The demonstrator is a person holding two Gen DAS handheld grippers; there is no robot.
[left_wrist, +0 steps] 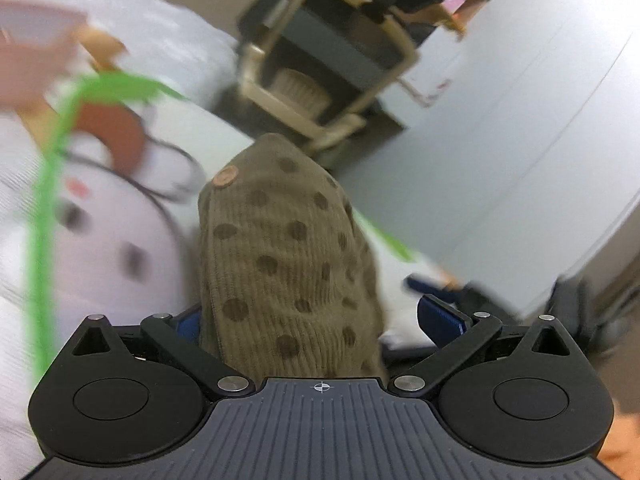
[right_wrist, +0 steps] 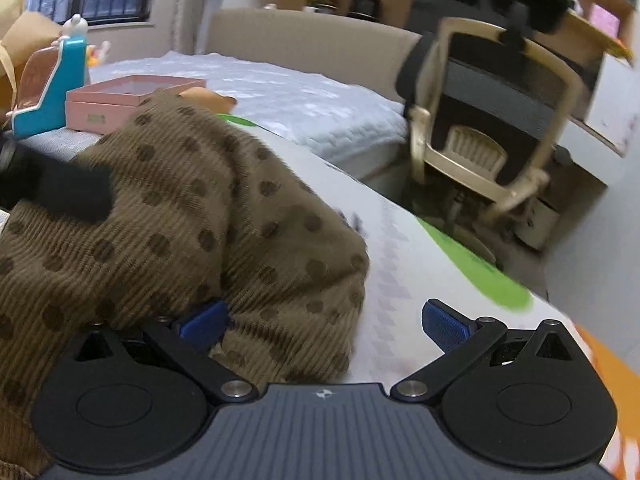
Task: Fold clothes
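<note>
Here we see both grippers spread wide around the garment [right_wrist: 168, 216] — brown, ribbed, dotted — which lies bunched on the bed [right_wrist: 400, 264], a fold rising between the left gripper's [left_wrist: 318, 320] jaws, its edge draped over the right gripper's [right_wrist: 324, 326] left finger [right_wrist: 204, 322], clamped by neither.

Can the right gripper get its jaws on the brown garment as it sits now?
Probably yes. The right gripper is open and the garment already lies across its left pad, with fabric bunched between the jaws. Nothing blocks it; closing should catch an edge.
</note>
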